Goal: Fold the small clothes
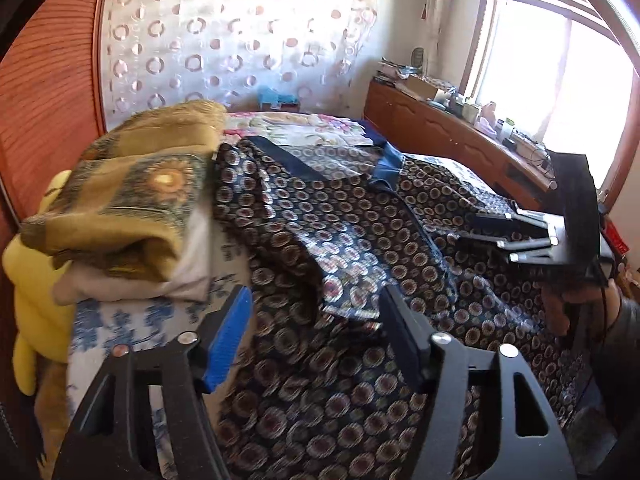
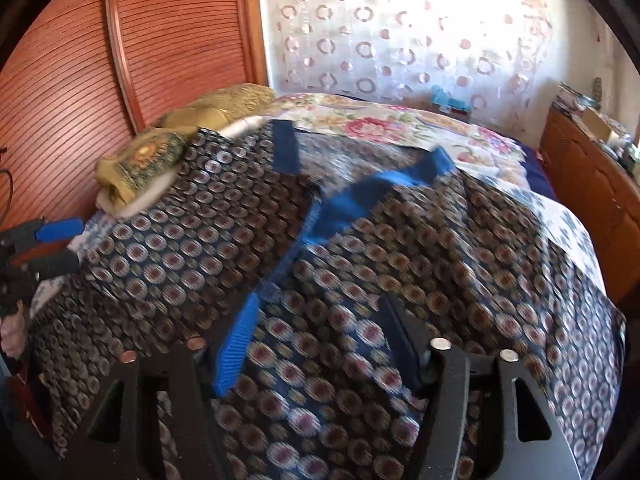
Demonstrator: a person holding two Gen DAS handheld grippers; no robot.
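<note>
The patterned shirt (image 2: pixel 360 264) sprawls across the bed (image 2: pixel 400 128), directly beneath both sets of fingers. Left gripper (image 1: pixel 316 328) and right gripper (image 2: pixel 324 336) gape wide, empty. It looks thin and floppy (likely slippery), so pinch a hem or the blue collar (image 2: pixel 372 196).

Window (image 1: pixel 560 72) glare blown out; right wrist view motion-blurred; fisheye edges.

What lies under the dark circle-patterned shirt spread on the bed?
Under the patterned shirt a blue-and-white floral sheet shows at its left edge and a pink floral cover beyond its collar. The bed directly beneath is covered.
</note>
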